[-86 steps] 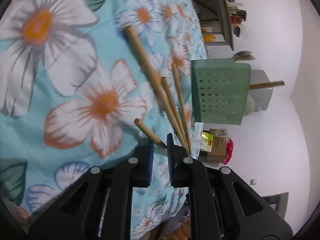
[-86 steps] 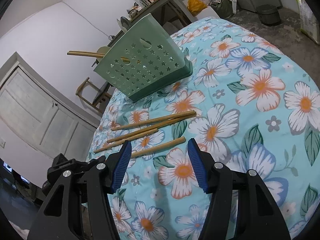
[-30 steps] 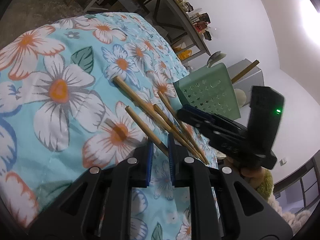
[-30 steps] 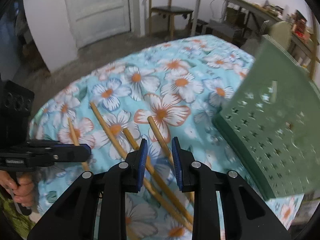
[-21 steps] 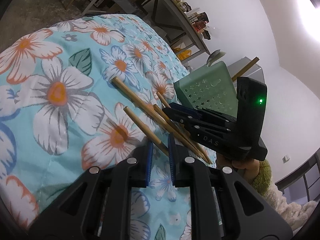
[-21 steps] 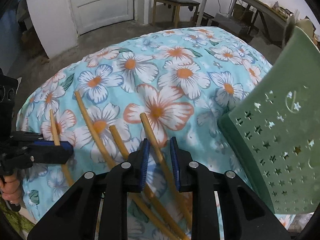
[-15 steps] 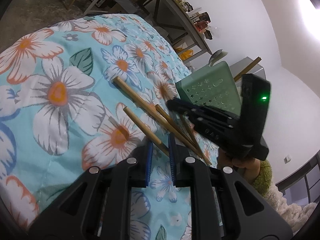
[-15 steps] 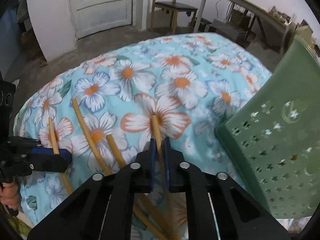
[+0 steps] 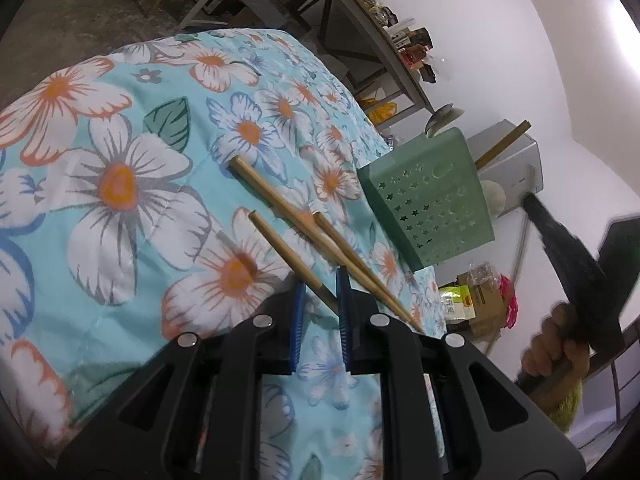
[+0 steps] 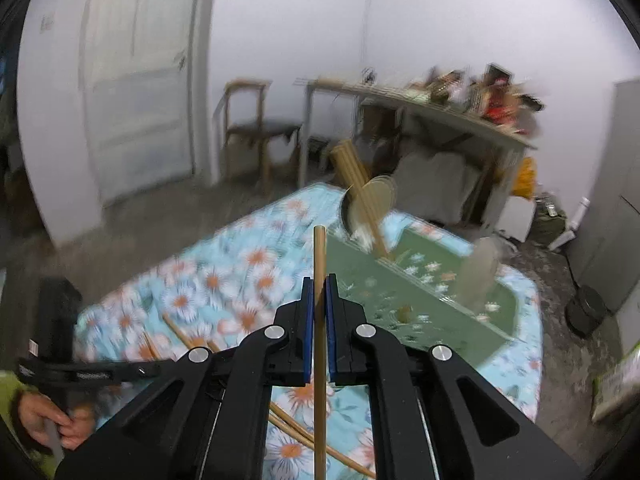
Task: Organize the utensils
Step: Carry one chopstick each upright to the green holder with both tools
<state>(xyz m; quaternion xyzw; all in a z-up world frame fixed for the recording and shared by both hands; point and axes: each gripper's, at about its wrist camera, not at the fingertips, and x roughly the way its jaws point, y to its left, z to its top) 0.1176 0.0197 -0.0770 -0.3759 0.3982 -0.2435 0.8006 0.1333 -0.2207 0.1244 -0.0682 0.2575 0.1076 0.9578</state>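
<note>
Right gripper (image 10: 319, 320) clenched on a chopstick (image 10: 319, 264), stick running straight from 6 to 12 o'clock between the blue pads (image 10: 307, 320), tip up. Beyond it, toward 1 o'clock, green basket (image 10: 424, 300) on the floral cloth (image 10: 224, 276), already holding wooden sticks and a spoon at its far edge. View badly blurred, so exact basket opening hard to read. Best handling, as a judgement: keep the clamp firm, carry the stick over the rim, tilt the tip down into the slot, let go only once well inside; a thin round stick pivots easily in flat pads.

Left gripper (image 9: 320, 308) low at 6 o'clock, pads narrowly parted around the near end of a second chopstick (image 9: 284, 252); whether actually pinched, cannot tell. Two more sticks (image 9: 304, 220) just beside it toward 12 o'clock, lying on the cloth. Farther, at 2 o'clock, the basket; right gripper raised at 3 o'clock.
</note>
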